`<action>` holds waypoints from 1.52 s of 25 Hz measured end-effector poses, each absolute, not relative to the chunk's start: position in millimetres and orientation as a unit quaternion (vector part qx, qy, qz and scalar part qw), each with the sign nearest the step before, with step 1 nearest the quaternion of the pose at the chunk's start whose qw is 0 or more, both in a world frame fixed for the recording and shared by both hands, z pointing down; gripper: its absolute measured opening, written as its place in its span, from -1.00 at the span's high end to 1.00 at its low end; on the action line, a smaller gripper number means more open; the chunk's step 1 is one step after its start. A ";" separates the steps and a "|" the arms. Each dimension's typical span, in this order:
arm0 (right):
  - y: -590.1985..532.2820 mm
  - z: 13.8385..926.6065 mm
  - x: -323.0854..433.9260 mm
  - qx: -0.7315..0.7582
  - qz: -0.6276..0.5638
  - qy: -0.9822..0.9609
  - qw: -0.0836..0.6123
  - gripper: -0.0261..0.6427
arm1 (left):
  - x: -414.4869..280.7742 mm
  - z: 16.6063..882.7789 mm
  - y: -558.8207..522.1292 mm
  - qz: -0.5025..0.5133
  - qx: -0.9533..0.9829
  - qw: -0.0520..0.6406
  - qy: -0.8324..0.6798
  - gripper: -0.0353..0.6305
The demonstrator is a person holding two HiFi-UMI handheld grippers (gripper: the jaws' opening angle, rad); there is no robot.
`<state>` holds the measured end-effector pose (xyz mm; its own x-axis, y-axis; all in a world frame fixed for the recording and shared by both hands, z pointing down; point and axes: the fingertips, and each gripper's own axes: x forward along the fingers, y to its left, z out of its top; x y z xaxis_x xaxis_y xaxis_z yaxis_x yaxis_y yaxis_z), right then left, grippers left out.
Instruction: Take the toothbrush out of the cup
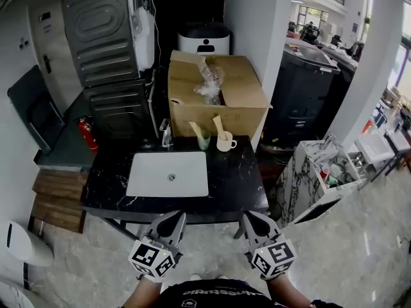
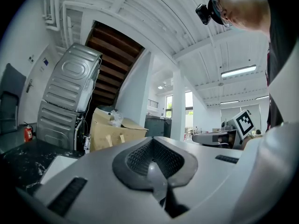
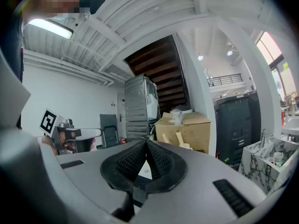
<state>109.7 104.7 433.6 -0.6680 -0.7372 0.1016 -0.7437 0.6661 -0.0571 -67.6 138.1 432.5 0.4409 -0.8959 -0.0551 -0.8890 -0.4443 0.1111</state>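
Note:
At the back of the black marble counter (image 1: 234, 178) stand two cups in front of a cardboard box. A pale green cup (image 1: 203, 140) holds one beige toothbrush (image 1: 196, 130). A white mug (image 1: 225, 142) holds another toothbrush (image 1: 218, 125). Both grippers hover low, in front of the counter's near edge and well short of the cups. My left gripper (image 1: 174, 218) is shut and empty, as is my right gripper (image 1: 252, 218). In the right gripper view the shut gripper (image 3: 145, 146) points toward the mug (image 3: 185, 146). In the left gripper view the gripper (image 2: 152, 143) is shut as well.
A white sink basin (image 1: 168, 174) is set in the counter's middle, with a faucet (image 1: 166, 133) behind it. The cardboard box (image 1: 218, 95) stands behind the cups. Stacked grey machines (image 1: 106, 37) are at the back left, a marble stand (image 1: 308, 178) at the right.

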 end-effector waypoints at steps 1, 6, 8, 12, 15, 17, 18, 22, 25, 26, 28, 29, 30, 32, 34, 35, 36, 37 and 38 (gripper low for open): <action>104.6 433.6 108.7 0.407 0.049 -0.912 0.032 0.81 | -69.0 433.4 138.2 -0.053 0.848 0.033 -0.526 0.85; 105.4 434.9 100.8 0.408 0.057 -0.911 0.033 0.81 | -77.2 433.8 138.6 -0.065 0.848 0.046 -0.524 0.85; 107.0 434.7 96.9 0.409 0.056 -0.910 0.034 0.81 | -80.4 434.2 138.3 -0.067 0.850 0.047 -0.520 0.85; 107.7 435.6 89.6 0.413 0.056 -0.908 0.036 0.81 | -87.0 437.2 137.3 -0.067 0.853 0.047 -0.515 0.85; 109.4 435.8 83.0 0.419 0.058 -0.906 0.033 0.81 | -93.0 439.6 138.0 -0.065 0.857 0.048 -0.509 0.85; 110.5 435.4 78.0 0.420 0.059 -0.905 0.031 0.81 | -97.5 440.6 137.6 -0.064 0.859 0.050 -0.505 0.85; 111.3 435.8 75.4 0.421 0.059 -0.905 0.030 0.81 | -99.7 441.3 137.6 -0.064 0.861 0.051 -0.503 0.85; 115.5 440.6 64.6 0.430 0.059 -0.900 0.027 0.81 | -111.6 446.0 138.2 -0.061 0.866 0.050 -0.495 0.85; 118.3 444.4 57.9 0.434 0.060 -0.898 0.028 0.81 | -118.8 449.1 140.1 -0.061 0.868 0.051 -0.489 0.85; 119.2 444.5 56.1 0.435 0.060 -0.898 0.030 0.81 | -120.7 450.1 140.5 -0.062 0.869 0.052 -0.488 0.85; 120.6 444.0 53.9 0.435 0.059 -0.898 0.032 0.81 | -124.2 452.7 139.9 -0.066 0.869 0.060 -0.487 0.85; 121.0 444.4 53.5 0.436 0.059 -0.897 0.035 0.81 | -125.5 453.8 139.4 -0.068 0.869 0.064 -0.486 0.85; 120.8 445.4 53.4 0.438 0.059 -0.896 0.037 0.81 | -126.2 454.9 138.7 -0.069 0.869 0.066 -0.485 0.85; 117.9 448.2 53.2 0.440 0.060 -0.895 0.039 0.81 | -126.9 458.0 135.5 -0.070 0.870 0.068 -0.484 0.85; 112.7 451.3 52.0 0.440 0.062 -0.895 0.039 0.81 | -127.9 462.3 129.5 -0.069 0.869 0.071 -0.484 0.85; 109.3 452.8 50.9 0.440 0.063 -0.895 0.039 0.81 | -128.2 464.3 125.8 -0.068 0.870 0.072 -0.484 0.85; 105.5 454.4 49.7 0.439 0.064 -0.895 0.040 0.81 | -128.3 465.8 121.9 -0.066 0.870 0.072 -0.483 0.85; 101.0 455.8 48.4 0.437 0.065 -0.896 0.040 0.81 | -128.4 466.5 117.9 -0.066 0.870 0.071 -0.483 0.85; 96.0 456.9 47.2 0.435 0.066 -0.897 0.041 0.81 | -128.4 466.5 113.7 -0.065 0.870 0.071 -0.483 0.85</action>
<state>47.2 96.0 456.9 -0.6186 -0.7746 0.1313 -0.7855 0.6133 -0.0831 -128.4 113.7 466.5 0.5248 -0.8500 -0.0451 -0.8314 -0.5233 0.1868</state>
